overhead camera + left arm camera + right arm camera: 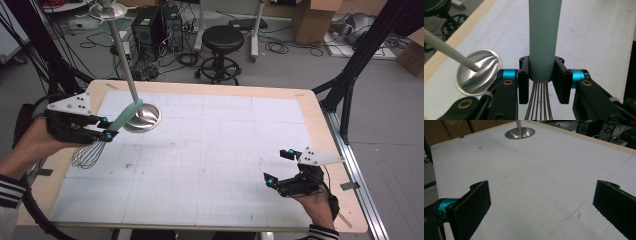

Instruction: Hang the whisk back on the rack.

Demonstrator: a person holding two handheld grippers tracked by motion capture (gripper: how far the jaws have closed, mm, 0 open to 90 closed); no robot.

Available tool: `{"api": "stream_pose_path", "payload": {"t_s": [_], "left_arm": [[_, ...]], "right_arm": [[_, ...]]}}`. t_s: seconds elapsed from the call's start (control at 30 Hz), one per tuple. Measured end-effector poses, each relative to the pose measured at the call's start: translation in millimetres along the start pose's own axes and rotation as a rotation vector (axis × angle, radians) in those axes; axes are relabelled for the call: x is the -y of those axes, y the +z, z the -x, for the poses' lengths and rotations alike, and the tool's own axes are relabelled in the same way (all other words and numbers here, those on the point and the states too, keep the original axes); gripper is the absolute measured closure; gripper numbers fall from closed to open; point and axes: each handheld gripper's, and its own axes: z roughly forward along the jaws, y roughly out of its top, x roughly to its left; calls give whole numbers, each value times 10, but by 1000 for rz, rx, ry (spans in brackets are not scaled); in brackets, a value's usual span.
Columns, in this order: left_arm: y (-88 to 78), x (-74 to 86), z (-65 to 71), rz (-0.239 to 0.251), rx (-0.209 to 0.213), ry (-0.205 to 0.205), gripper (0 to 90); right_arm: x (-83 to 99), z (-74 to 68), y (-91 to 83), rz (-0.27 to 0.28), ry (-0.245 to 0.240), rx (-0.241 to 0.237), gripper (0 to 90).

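High view, left hand-held gripper (pixel 106 129): it hung over the left part of the counter, clenched on the pale green handle of a steel-wire balloon whisk (pixel 100 142).
High view, whisk: the handle slanted up toward the stand, and the wire loops hung below the jaws over the counter's left edge.
High view, stand: a shiny round metal base with a slim upright pole (pixel 142 116) sat on the white gridded sheet at the rear left of the wooden-rimmed counter (pixel 310 102); the handle's upper end lay close against the pole.
High view, right hand-held gripper (pixel 280 167): it was low over the front right of the counter, well apart from the whisk, jaws spread.
Left gripper view, grip: the two black pads pressed on either side of the green handle (pixel 544 37), just above the point where the wires (pixel 539 100) left it.
Left gripper view, stand: the metal base (pixel 479 71) lay to the left of the jaws, its pole slanting away.
Right gripper view, jaws: they stood wide apart with bare gridded sheet between them, holding nothing.
Right gripper view, stand: the metal base (pixel 520 132) sat far off, near the counter's far edge.
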Motion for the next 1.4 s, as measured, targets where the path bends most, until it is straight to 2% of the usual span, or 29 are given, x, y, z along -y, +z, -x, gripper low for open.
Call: {"api": "stream_pose_path", "payload": {"t_s": [0.27,0.37,0.57,0.77,1.23,1.4], "left_arm": [[-233,-52,-134,60,-62,-28,694],[-315,-52,-193,86,-84,-57,694],[-410,-56,-262,100,-113,-80,694],[-514,-108,-318,122,-144,-80,694],[-724,-169,-576,160,-206,-107,694],[-789,-178,-667,156,-230,-116,694]], "right_arm": [[7,4,-8,0,-1,1,5],[11,5,-11,-1,1,3,5],[14,6,-16,1,3,5,5],[24,12,-18,1,5,6,5],[37,24,-65,5,10,13,5],[33,27,-90,9,6,18,5]]}}
